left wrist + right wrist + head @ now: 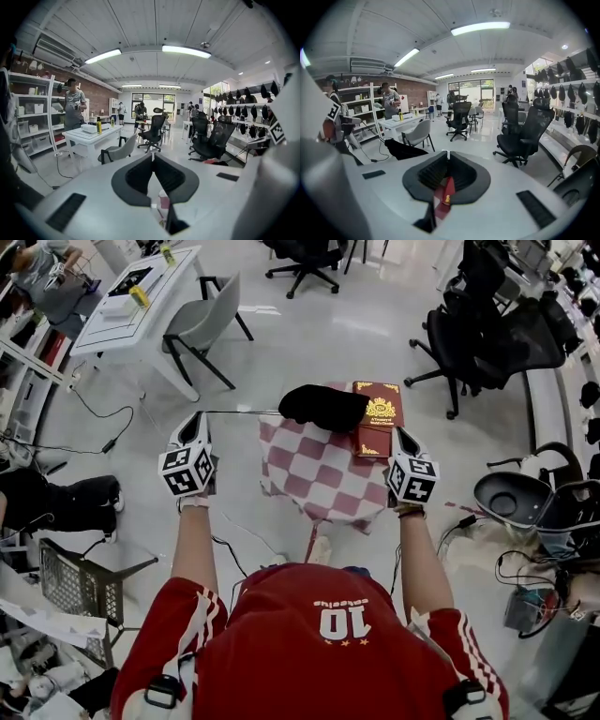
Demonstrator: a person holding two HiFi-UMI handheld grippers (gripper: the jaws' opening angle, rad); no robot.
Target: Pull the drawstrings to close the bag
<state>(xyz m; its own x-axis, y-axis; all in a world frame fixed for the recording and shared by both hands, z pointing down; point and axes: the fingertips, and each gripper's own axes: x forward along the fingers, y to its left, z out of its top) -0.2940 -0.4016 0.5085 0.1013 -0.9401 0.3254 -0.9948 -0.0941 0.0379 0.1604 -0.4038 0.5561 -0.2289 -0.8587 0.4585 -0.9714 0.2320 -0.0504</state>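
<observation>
The checkered bag hangs between both arms, above the floor. The left hand-held gripper pinches a taut drawstring. The right hand-held gripper clamps a red strip. The bag's black mouth looks bunched, so I'd judge it nearly closed.

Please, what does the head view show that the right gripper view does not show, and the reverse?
Only the head view: the checkered cloth and the person's red shirt. Only the right gripper view: the ceiling lamps, and how the right gripper holds its jaws, which is together. Both: the black bag, the red book and the left gripper.
</observation>
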